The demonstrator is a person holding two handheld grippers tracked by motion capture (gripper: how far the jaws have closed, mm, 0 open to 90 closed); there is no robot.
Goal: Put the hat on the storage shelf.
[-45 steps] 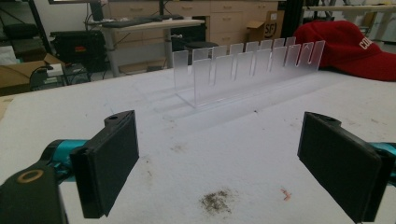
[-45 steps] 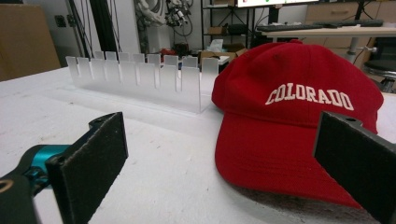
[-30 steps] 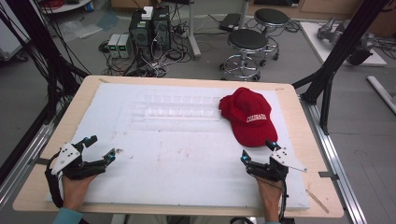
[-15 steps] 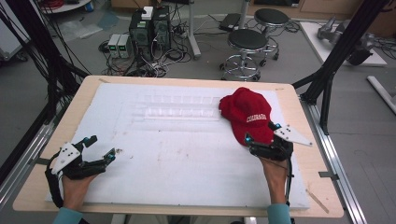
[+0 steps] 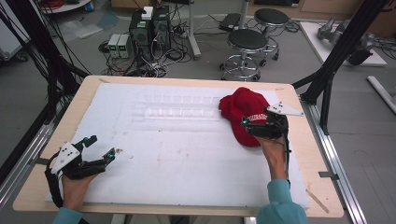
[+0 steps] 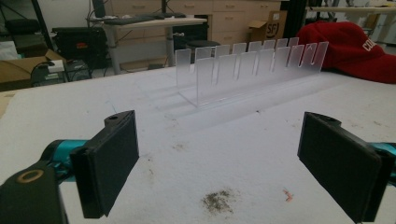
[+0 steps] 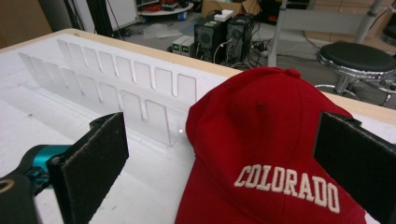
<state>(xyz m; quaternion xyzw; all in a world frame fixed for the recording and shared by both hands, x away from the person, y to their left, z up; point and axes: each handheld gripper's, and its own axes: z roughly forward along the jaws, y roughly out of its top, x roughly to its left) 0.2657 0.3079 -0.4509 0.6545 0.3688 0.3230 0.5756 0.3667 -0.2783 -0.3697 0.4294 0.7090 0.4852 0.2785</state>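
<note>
I see my right gripper [image 5: 256, 126] at the frame's right, jaws apart over the red Colorado cap [image 5: 243, 112], not clamped. My left gripper [image 5: 99, 149] rests lower left, its 2 jaws apart.

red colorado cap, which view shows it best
The right gripper view: the red cap sits close between that gripper's open jaws, with its white COLORADO lettering readable. The high view shows the whole cap small, beside the clear slotted rack. The left gripper view catches part of it far off.
</note>
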